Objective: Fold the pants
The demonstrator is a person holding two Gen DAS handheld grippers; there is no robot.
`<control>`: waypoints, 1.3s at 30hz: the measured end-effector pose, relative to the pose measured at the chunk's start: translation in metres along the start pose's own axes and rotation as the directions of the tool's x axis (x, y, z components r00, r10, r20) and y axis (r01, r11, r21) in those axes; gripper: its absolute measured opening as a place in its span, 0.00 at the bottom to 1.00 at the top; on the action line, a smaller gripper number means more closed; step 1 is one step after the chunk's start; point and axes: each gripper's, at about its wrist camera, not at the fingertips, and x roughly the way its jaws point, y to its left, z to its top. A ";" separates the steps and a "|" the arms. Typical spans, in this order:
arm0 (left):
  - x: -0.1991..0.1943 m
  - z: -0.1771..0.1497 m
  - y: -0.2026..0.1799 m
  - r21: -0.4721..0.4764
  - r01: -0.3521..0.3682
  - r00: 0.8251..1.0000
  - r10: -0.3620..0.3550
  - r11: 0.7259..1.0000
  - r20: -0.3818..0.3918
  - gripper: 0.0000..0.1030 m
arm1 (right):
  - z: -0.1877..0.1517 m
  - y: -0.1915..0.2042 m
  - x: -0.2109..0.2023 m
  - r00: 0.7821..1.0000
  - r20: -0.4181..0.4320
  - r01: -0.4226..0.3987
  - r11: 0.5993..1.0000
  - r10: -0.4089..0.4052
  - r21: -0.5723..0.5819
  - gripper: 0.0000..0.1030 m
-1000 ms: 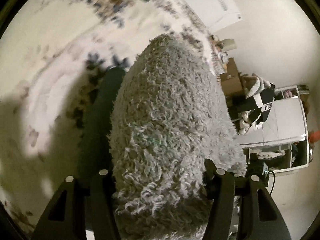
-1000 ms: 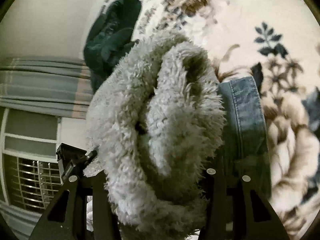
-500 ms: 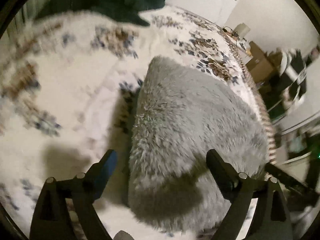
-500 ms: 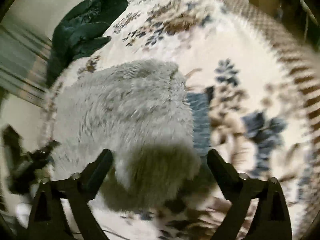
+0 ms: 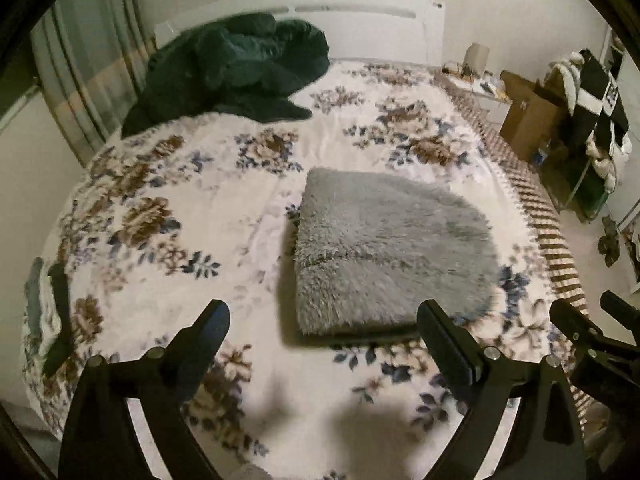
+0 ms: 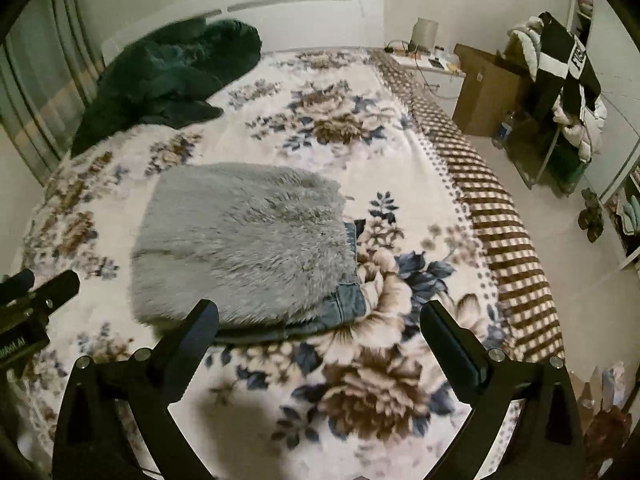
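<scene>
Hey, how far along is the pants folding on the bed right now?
Looks essentially done: the grey fleece-lined denim pants lie as a compact folded bundle on the floral bedspread, fuzzy lining outward, a denim edge showing at one corner. Nothing is in hand: the left tool and right tool are both open and clear of the fabric. Perhaps only tidying remains. The dark green garment lies unfolded near the headboard.

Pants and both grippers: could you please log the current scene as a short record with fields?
pants: folded into a flat fleece-lined bundle, denim edge showing at one side
resting on: floral blanket on the bed
left gripper: open, holding nothing, short of the pants' near edge
right gripper: open, holding nothing, near edge of the pants between its fingers
other cloth: dark green garment heaped near the headboard
task state: fold looks finished
</scene>
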 end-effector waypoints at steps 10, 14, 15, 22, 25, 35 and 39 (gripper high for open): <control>-0.164 -0.032 -0.020 -0.008 -0.024 0.996 0.025 1.000 0.084 0.93 | -0.027 -0.018 -0.189 0.991 0.128 -0.026 1.000 0.027 -0.007 0.99; -0.229 -0.045 -0.027 -0.010 -0.019 0.992 0.020 1.000 0.121 0.93 | -0.042 -0.029 -0.273 0.983 0.178 -0.035 0.999 0.035 -0.003 0.99; -0.243 -0.048 -0.028 -0.012 -0.017 0.991 0.018 1.000 0.129 0.93 | -0.046 -0.032 -0.299 0.979 0.199 -0.038 0.999 0.038 -0.004 0.99; -0.326 -0.062 -0.024 -0.035 -0.031 0.982 0.037 0.999 0.184 0.93 | -0.066 -0.033 -0.426 0.955 0.295 -0.032 0.998 0.044 -0.045 0.99; -0.351 -0.068 -0.021 -0.030 -0.030 0.979 0.035 0.999 0.201 0.93 | -0.078 -0.029 -0.472 0.945 0.321 -0.037 0.997 0.054 -0.061 0.99; -0.394 -0.089 -0.008 -0.050 -0.036 0.973 0.047 0.998 0.228 0.95 | -0.106 -0.020 -0.557 0.935 0.344 -0.066 0.994 0.091 -0.084 1.00; -0.401 -0.093 -0.006 -0.051 -0.043 0.969 0.054 0.998 0.240 0.99 | -0.113 -0.017 -0.567 0.935 0.341 -0.072 0.993 0.098 -0.089 1.00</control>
